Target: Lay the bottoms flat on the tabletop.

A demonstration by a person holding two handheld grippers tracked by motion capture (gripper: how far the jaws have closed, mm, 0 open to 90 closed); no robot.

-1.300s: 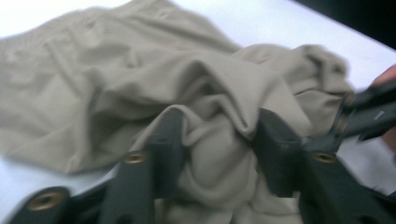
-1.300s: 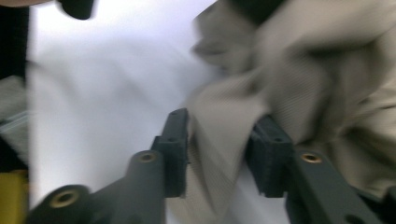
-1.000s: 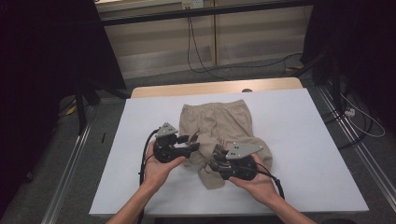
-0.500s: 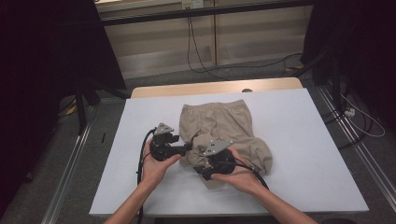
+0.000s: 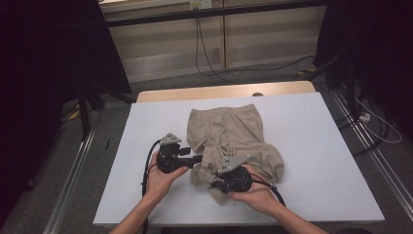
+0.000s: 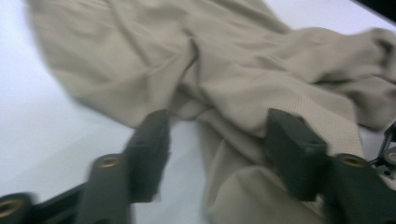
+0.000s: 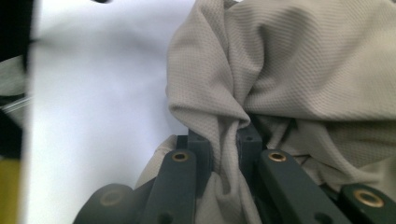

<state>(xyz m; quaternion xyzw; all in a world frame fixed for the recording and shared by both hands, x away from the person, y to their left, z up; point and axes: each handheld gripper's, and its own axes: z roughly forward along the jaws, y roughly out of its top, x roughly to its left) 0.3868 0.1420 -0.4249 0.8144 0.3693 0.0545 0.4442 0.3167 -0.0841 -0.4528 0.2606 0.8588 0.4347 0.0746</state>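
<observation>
Crumpled beige shorts [image 5: 229, 136] lie on the white table [image 5: 316, 146], waistband at the far side. My right gripper [image 5: 214, 185] is at their near left corner. Its jaws have just been closing, and the right gripper view shows the right gripper [image 7: 226, 140] shut on a bunched fold of the shorts [image 7: 299, 70]. My left gripper [image 5: 197, 158] sits at the shorts' left edge, pointing right. Its jaws have just been closing a little, but in the left gripper view the left gripper [image 6: 217, 128] stands apart, with the fabric [image 6: 233, 79] lying loose between the jaws.
A wooden strip [image 5: 224, 91] runs along the table's far edge. Metal rails [image 5: 73, 195] flank the table on the floor, and cables [image 5: 214, 68] trail behind it. White tabletop spreads left and right of the shorts.
The right gripper has shifted left and nearer the front edge, and has closed on a fold of the shorts. The left hand has stayed about where it was.
</observation>
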